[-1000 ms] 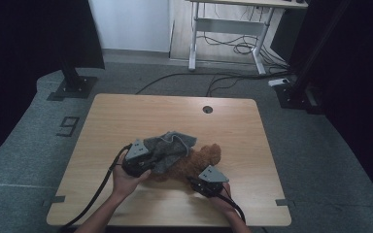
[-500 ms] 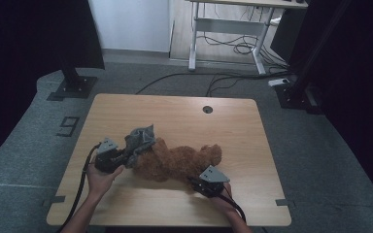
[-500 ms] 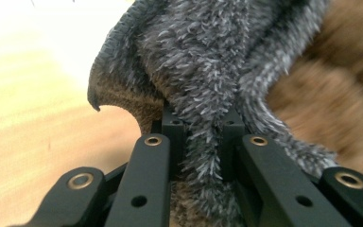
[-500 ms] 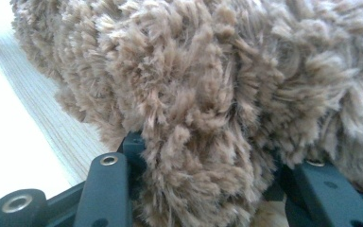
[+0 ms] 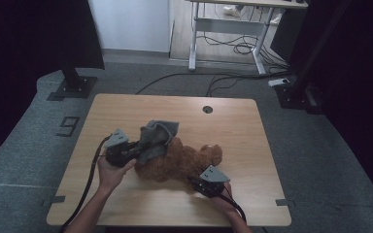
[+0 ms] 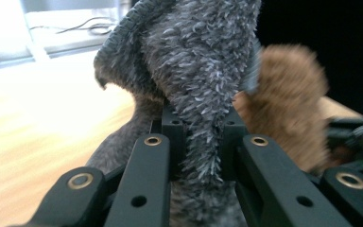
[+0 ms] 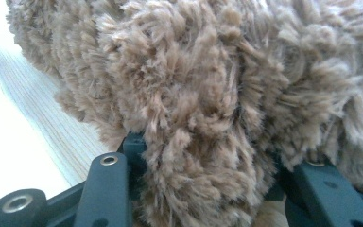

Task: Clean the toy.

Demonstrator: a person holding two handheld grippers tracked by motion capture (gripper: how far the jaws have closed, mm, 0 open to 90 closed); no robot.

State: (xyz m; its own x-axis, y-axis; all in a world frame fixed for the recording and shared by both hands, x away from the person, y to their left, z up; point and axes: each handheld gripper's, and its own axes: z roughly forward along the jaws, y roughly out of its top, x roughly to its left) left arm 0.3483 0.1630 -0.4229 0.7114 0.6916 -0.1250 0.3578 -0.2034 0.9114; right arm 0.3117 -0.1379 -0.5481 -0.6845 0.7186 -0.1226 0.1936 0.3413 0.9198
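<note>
A brown plush bear lies on its side on the wooden table. A grey fuzzy garment covers the bear's left end, lifted a little. My left gripper comes in from the left, shut on a fold of it. In the left gripper view the grey pile is pinched between the jaws of the left gripper, with the bear behind. At the bear's near right side, my right gripper is shut on it. The right gripper view has brown fur bulging between the jaws of the right gripper.
A round cable hole sits near the table's far edge. Black cables trail from both grippers over the near edge. Stand feet and a desk frame are on the floor beyond the table.
My left gripper pulled the grey garment off to the left, then came back part way right and rose a little. The right gripper and the bear's near side stayed put.
</note>
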